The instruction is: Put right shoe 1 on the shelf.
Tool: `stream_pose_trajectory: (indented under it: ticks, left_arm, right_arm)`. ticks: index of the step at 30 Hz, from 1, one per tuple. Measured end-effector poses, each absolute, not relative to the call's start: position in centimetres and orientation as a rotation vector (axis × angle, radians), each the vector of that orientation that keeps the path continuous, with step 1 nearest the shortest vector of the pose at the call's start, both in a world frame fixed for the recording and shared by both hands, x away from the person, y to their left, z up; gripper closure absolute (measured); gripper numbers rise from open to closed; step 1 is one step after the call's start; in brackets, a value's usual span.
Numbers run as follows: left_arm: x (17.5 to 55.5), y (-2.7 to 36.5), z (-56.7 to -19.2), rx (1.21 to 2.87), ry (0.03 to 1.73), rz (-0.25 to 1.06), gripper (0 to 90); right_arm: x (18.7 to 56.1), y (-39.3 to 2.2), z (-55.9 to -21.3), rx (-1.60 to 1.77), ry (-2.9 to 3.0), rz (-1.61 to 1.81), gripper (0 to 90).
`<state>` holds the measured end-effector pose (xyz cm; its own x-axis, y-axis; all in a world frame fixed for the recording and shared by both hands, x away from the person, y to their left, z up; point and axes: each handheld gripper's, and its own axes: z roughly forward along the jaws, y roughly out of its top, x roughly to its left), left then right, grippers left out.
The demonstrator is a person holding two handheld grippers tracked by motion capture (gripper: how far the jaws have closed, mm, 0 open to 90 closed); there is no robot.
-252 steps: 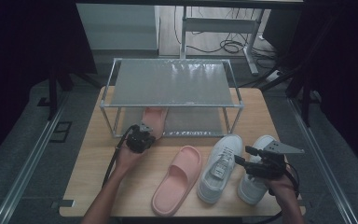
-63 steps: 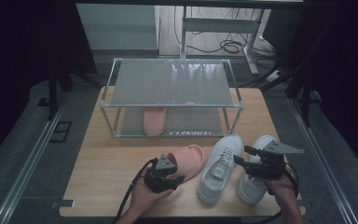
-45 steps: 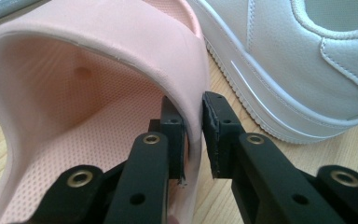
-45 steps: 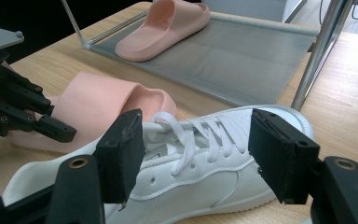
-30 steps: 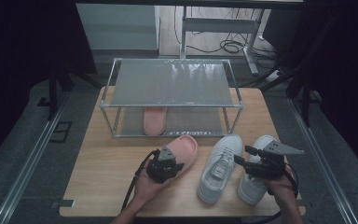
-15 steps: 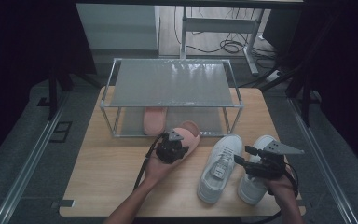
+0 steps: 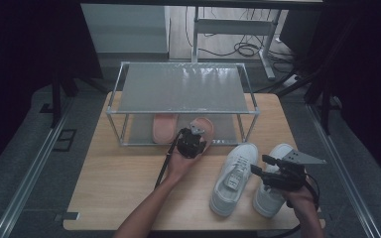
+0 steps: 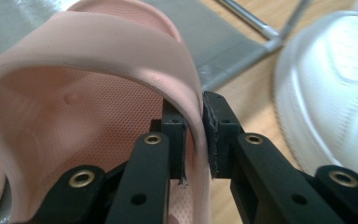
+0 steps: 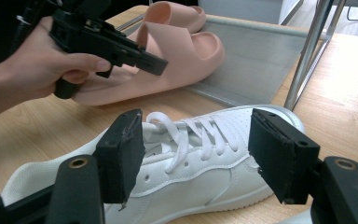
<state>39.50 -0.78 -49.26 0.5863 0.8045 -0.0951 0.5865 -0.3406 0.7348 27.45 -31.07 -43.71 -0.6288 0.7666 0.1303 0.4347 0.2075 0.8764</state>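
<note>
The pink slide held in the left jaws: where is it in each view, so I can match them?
High view: the held pink slide is centre, toe under the rack's front rail.
Left gripper view: its strap fills the upper left, pinched between the jaws.
Right gripper view: upper left, held by the left gripper.
Shared landmark: the white sneaker.

The lower tier of the shoe rack (image 7: 129, 126) is open along its front, but one pink slipper (image 7: 163, 128) already lies left of centre there and the corner posts narrow the entry. Bare counter (image 7: 119, 183) lies front-left. Two white sneakers (image 7: 234, 178) crowd the front-right.
</note>
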Motion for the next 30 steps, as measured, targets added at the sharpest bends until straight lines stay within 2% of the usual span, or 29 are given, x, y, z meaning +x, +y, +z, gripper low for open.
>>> stream_pose_trajectory:
  ticks: [10, 13, 14, 15, 19, 26, 30]
  left_arm:
    - [40.7, -0.6, -50.1, 2.014, 1.164, 0.41, 77.3]
    - [40.5, -0.7, -50.1, 2.036, 1.166, 0.423, 64.5]
    - [40.4, -0.6, -50.0, 2.041, 1.167, 0.42, 64.5]
    - [40.0, -0.5, -49.8, 2.054, 1.163, 0.418, 57.9]
    - [39.0, 0.0, -49.1, 2.08, 1.136, 0.411, 50.2]
    - [37.2, 1.7, -48.6, 2.104, 1.109, 0.364, 47.2]
    - [36.3, 2.6, -48.5, 2.093, 1.094, 0.359, 51.1]
  right_arm:
    - [27.5, -30.9, -43.8, 1.121, 2.164, 1.385, 35.4]
    - [27.4, -30.8, -43.7, 1.12, 2.166, 1.387, 35.4]
    - [27.4, -30.8, -43.7, 1.12, 2.166, 1.387, 35.4]
    - [27.4, -30.9, -43.7, 1.118, 2.164, 1.387, 35.4]
    - [27.4, -31.0, -43.7, 1.121, 2.159, 1.387, 35.5]
    - [27.4, -30.8, -43.7, 1.117, 2.165, 1.385, 35.4]
    - [27.4, -30.7, -43.7, 1.117, 2.166, 1.384, 35.4]
